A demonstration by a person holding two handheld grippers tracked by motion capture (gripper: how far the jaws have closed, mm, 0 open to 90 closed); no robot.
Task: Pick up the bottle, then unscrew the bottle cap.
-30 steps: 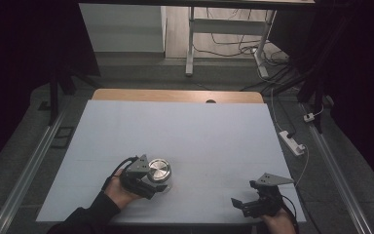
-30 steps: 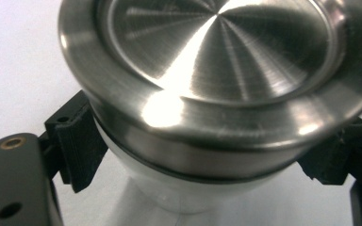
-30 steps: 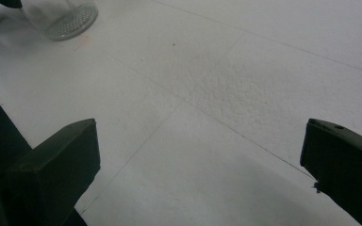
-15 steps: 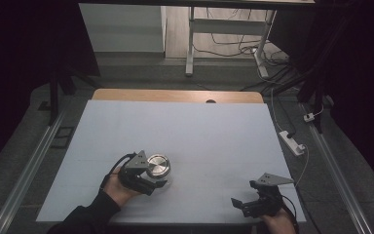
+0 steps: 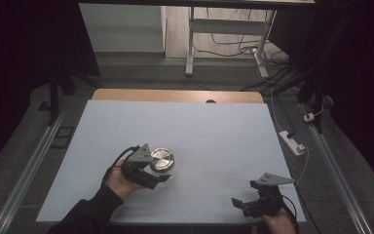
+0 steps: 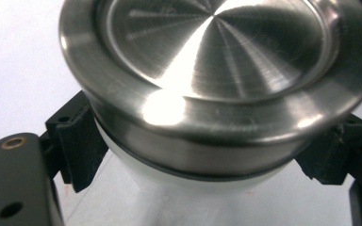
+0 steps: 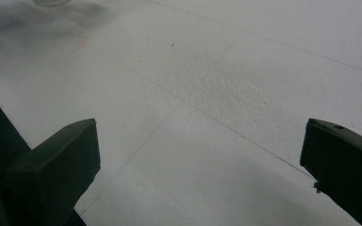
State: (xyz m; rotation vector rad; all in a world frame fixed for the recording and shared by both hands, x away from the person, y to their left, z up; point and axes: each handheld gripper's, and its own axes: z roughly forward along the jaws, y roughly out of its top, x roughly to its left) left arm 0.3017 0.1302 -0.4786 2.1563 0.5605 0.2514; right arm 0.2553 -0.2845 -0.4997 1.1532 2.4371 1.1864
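Note:
A round jar with a brushed steel lid [image 5: 161, 159] and a pale body is held just above the white table sheet [image 5: 199, 126], front left. My left gripper [image 5: 160, 169] is shut on it. In the left gripper view the lid [image 6: 217, 61] looms close, and both black jaws press the pale body under its rim, around my left gripper [image 6: 207, 157]. My right gripper [image 5: 241, 204] rests near the front right edge, open, with bare sheet between its jaws. In the right gripper view my right gripper [image 7: 202, 160] shows both jaws wide apart.
A wooden table edge [image 5: 175, 95] shows behind the sheet. A white power strip [image 5: 292, 142] with its cable lies on the floor at the right. A metal desk frame [image 5: 190, 48] stands behind the table, and floor rails [image 5: 29, 165] run along both sides.
My left gripper has risen a little with the jar, which now sits higher in the high view. The right gripper has not moved.

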